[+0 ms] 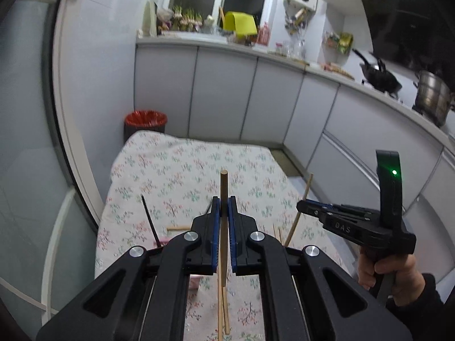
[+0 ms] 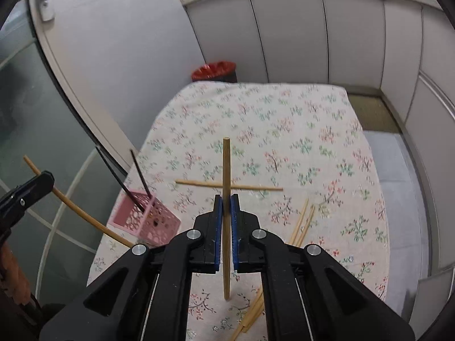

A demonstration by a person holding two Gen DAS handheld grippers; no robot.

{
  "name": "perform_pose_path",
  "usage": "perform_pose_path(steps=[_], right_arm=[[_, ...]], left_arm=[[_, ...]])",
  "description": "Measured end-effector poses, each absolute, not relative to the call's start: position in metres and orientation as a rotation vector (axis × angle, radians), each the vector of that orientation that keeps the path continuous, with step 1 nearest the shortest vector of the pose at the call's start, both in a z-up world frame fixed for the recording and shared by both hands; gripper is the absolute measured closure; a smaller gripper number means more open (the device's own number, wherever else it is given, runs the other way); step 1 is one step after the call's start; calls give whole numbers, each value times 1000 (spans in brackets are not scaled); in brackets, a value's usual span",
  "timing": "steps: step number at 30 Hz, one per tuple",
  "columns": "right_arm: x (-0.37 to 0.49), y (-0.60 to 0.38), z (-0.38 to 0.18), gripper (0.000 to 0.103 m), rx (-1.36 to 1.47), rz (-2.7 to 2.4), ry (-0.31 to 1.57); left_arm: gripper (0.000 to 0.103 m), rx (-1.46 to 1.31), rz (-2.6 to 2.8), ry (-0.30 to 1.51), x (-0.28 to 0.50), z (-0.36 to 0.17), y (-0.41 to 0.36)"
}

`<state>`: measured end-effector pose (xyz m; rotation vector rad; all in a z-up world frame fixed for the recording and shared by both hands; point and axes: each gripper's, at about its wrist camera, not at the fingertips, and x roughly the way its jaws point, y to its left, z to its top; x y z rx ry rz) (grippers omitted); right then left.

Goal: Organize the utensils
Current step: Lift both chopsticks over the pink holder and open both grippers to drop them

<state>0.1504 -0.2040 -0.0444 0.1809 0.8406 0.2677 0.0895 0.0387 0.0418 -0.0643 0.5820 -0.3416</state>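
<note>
My left gripper point(image 1: 224, 201) is shut on a wooden chopstick point(image 1: 223, 187) that points forward above the floral tablecloth point(image 1: 182, 164). My right gripper point(image 2: 226, 199) is shut on another wooden chopstick point(image 2: 226, 164); it also shows in the left wrist view point(image 1: 301, 206) at the right. A pink perforated holder point(image 2: 148, 218) stands at the table's left edge with two black chopsticks point(image 2: 140, 176) in it. Several loose wooden chopsticks point(image 2: 303, 223) lie on the cloth, one point(image 2: 256, 187) crosswise. The left gripper point(image 2: 42, 182) with its chopstick point(image 2: 76, 210) shows at the left of the right wrist view.
A bin with a red liner point(image 1: 145, 120) stands beyond the table's far edge. White cabinets point(image 1: 221, 93) and a cluttered counter with a wok point(image 1: 381, 78) and a steel pot point(image 1: 432, 96) run behind and to the right. A glass door point(image 2: 34, 113) is at the left.
</note>
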Motion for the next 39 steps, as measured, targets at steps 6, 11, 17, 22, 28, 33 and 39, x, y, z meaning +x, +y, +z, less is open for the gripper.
perform_pose_path(steps=[6,11,17,22,28,33,39], right_arm=[[146,-200,-8,98,222,289,708],[143,-190,13,98,253,336,641],[145,-170,26,98,303,395,567],[155,-149,19,98,316,423,542],[167,-133,2,98,326,437,518],[169,-136,-1,98,359,426,508],[170,-138,-2,98,370,421,498]], left_arm=[[98,-76,-234,453,90,58,55],[97,-75,-182,446,105,55,64],[97,-46,-160,539,130,28,65],[97,-41,-145,620,149,3,68],[97,-25,-139,688,166,-19,71],[97,-47,-133,715,175,-26,75],[97,-40,-140,697,179,-30,73]])
